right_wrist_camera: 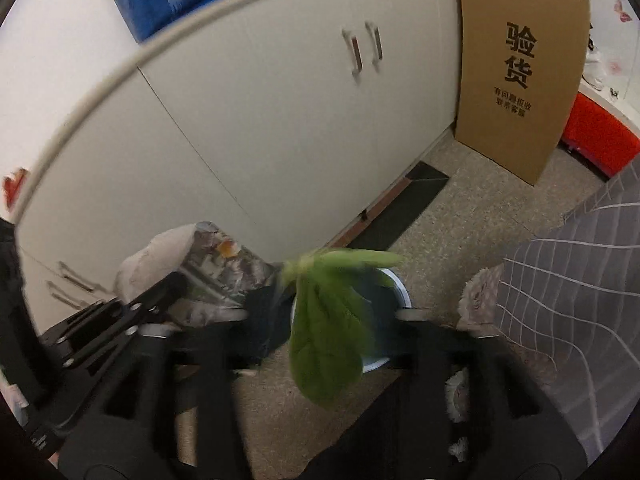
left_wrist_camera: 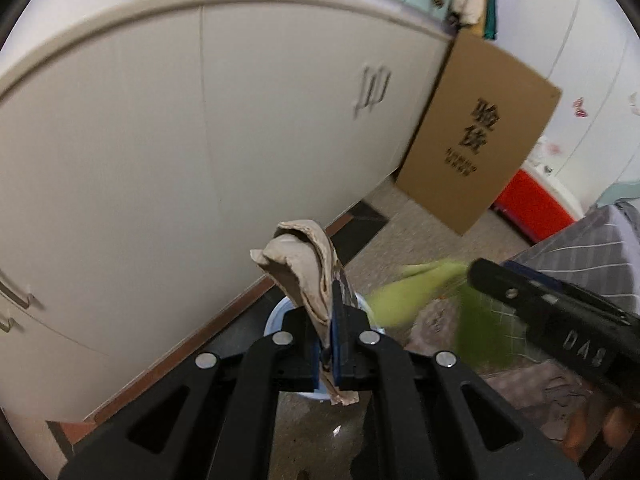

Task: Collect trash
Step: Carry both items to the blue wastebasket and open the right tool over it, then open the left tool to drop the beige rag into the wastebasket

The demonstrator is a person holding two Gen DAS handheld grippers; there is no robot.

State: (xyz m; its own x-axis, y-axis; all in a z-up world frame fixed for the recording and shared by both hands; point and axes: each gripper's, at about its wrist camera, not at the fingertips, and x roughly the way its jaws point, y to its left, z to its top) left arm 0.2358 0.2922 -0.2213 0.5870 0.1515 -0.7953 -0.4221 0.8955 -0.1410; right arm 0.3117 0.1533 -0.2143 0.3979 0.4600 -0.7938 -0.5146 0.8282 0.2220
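My left gripper (left_wrist_camera: 332,320) is shut on a crumpled piece of brown paper (left_wrist_camera: 304,264), which sticks up past its fingertips. Below it on the floor stands a light blue bin (left_wrist_camera: 276,316), mostly hidden by the gripper. My right gripper (right_wrist_camera: 326,316) is open, its fingers wide apart. A green leaf (right_wrist_camera: 328,340) hangs loose and blurred between them, over the bin's rim (right_wrist_camera: 400,288), with no pad pressing on it. The left gripper (right_wrist_camera: 176,284) with its paper (right_wrist_camera: 208,256) shows at the left of the right wrist view. The leaf (left_wrist_camera: 420,292) also shows in the left wrist view.
A beige cabinet (right_wrist_camera: 280,120) with door handles fills the background. A brown cardboard box (right_wrist_camera: 516,68) leans beside it, with a red container (right_wrist_camera: 600,140) behind. A grey checked cloth (right_wrist_camera: 580,272) hangs at the right. The floor is speckled stone (right_wrist_camera: 460,208).
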